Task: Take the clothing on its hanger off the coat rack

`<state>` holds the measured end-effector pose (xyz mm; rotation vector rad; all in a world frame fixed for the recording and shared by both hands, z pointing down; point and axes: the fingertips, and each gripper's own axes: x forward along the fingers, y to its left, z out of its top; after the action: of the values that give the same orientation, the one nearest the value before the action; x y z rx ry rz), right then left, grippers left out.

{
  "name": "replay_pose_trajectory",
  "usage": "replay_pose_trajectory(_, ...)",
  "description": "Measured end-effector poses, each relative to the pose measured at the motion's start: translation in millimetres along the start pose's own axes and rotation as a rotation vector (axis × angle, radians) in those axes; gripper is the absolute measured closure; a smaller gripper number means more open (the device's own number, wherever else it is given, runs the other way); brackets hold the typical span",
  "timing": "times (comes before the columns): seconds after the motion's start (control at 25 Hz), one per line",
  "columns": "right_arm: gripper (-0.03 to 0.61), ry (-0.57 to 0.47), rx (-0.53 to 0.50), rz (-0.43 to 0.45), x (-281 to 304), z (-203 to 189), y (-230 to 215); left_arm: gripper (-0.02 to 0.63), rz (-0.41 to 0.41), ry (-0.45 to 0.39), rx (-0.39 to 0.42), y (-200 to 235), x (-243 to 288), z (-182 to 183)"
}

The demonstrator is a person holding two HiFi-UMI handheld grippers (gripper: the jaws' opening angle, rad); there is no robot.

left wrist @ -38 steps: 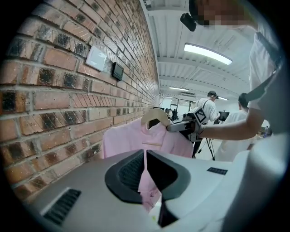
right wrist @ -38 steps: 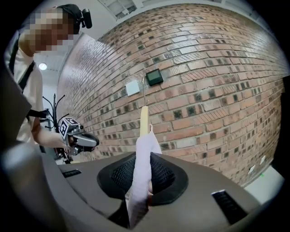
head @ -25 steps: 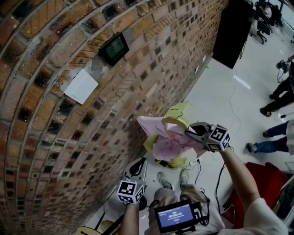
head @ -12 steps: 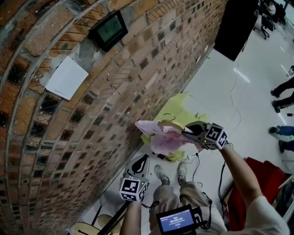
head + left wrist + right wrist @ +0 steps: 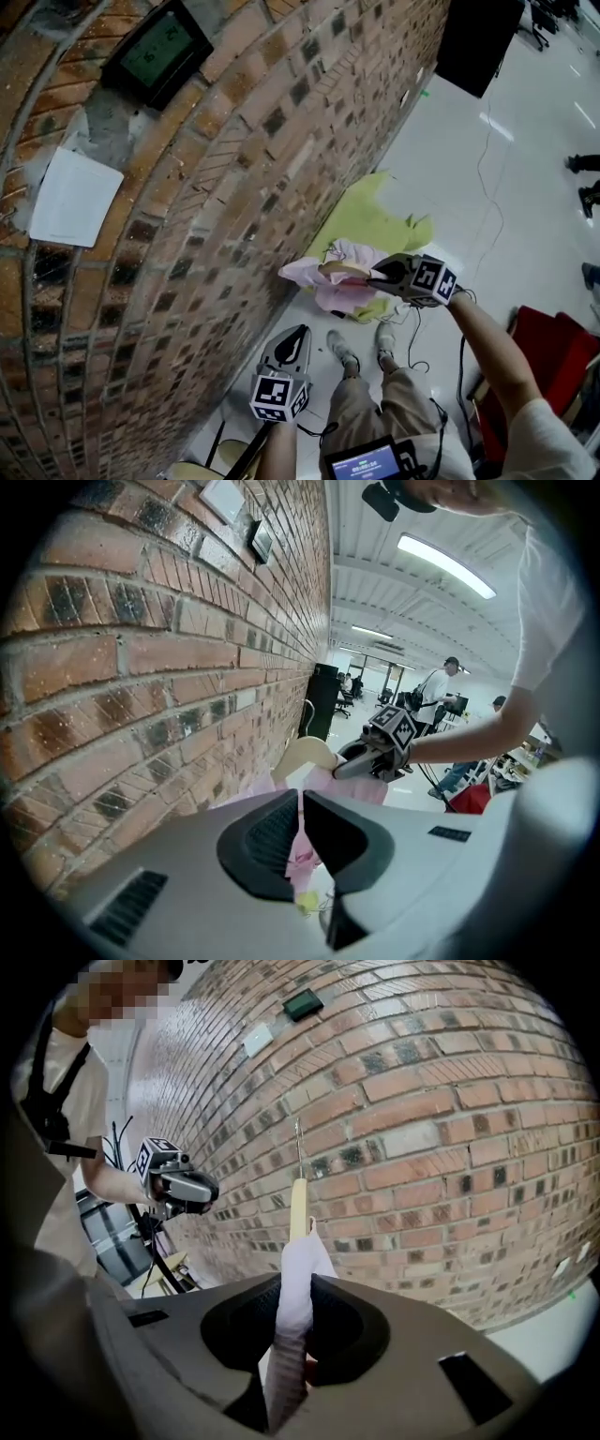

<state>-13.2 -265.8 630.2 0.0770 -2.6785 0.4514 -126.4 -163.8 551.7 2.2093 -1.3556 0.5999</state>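
A pink garment (image 5: 330, 292) hangs on a pale wooden hanger (image 5: 343, 271) in front of the brick wall (image 5: 234, 187), free of any rack. My right gripper (image 5: 380, 275) is shut on the cloth-covered hanger at its right end. In the right gripper view the pink cloth (image 5: 298, 1279) runs between the jaws of that gripper (image 5: 291, 1335), and the hanger's wire hook (image 5: 298, 1143) stands above. My left gripper (image 5: 296, 335) hangs lower, near the wall, shut with nothing in it. From the left gripper view (image 5: 300, 827) I see the hanger (image 5: 305, 754) and the right gripper (image 5: 361, 761) ahead.
A yellow-green cloth (image 5: 375, 225) lies on the white floor by the wall's foot. A small screen (image 5: 155, 52) and a white paper (image 5: 75, 197) are fixed to the bricks. A black panel (image 5: 478, 42) stands at the far end, a red thing (image 5: 548, 352) at right, a stool (image 5: 202, 467) below.
The head view has swung up along the wall. My right gripper with the pink garment and hanger has sunk a little and looks farther off. The left gripper stays low.
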Motion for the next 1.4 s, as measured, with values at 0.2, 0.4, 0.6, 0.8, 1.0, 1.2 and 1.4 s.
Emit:
replay_pose_trajectory(0.2,0.537,0.045,0.058,0.015,26.7,-40.5,-26.3,0.584,-0.028,0.022,-0.005,11.4,43.2,-10.2)
replay_pose_trajectory(0.4,0.537,0.034,0.141,0.022,50.0,-74.4,-55.8,0.584,-0.044,0.015,-0.007,23.4,85.3,-12.9)
replay_pose_trajectory(0.6,0.537,0.027,0.227,0.052,67.7,-103.0,-72.6,0.584,-0.063,0.031,-0.005,31.7,119.9,-27.0)
replay_pose_trajectory(0.8,0.537,0.025,0.313,0.127,84.3,-132.0,-73.3,0.584,-0.010,0.064,-0.025,59.6,151.8,-54.2)
replay_pose_trajectory(1.0,0.537,0.049,0.374,0.184,113.5,-162.4,-83.8,0.584,0.046,0.069,-0.105,97.5,183.1,-84.8)
replay_pose_trajectory(1.2,0.537,0.055,0.482,0.204,144.1,-202.9,-105.2,0.584,0.066,0.069,-0.130,115.9,205.8,-103.7)
replay_pose_trajectory(1.4,0.537,0.091,0.533,0.219,173.1,-241.0,-118.5,0.584,0.062,0.080,-0.158,122.7,216.3,-126.7)
